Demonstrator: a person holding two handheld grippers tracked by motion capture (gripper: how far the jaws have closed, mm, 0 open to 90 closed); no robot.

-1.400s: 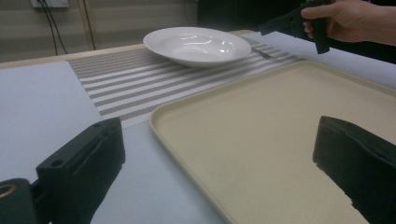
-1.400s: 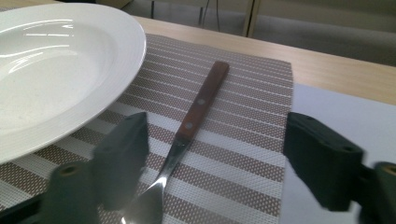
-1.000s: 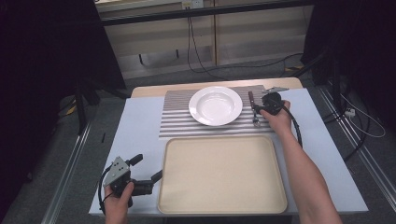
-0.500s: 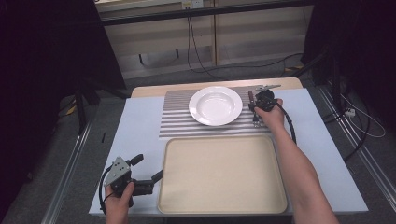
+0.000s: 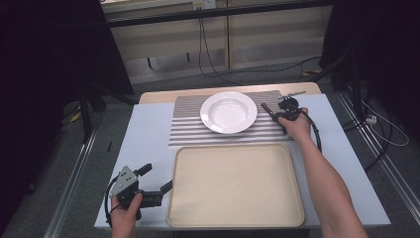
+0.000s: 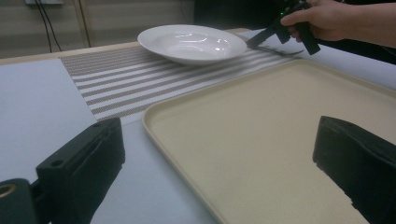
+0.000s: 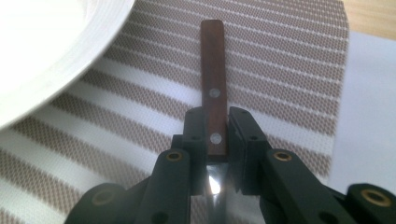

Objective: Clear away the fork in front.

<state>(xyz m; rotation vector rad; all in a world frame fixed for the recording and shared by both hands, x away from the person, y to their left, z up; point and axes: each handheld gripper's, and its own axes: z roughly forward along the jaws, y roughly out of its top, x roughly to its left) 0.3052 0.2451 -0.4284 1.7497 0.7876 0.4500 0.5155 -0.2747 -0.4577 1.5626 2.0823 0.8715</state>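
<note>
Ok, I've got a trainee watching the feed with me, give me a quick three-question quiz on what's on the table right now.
1. True or false: the white plate sits on the beige tray.
2. Multiple choice: the right gripper is (a) open over the plate, (b) shut on a wooden-handled utensil, (c) resting on the tray.
3. Short answer: where is the left gripper, and how do its jaws stand?

Key
1. False: it sits on the striped placemat, beyond the tray.
2. b.
3. At the tray's near left corner, jaws apart, holding nothing.
</note>
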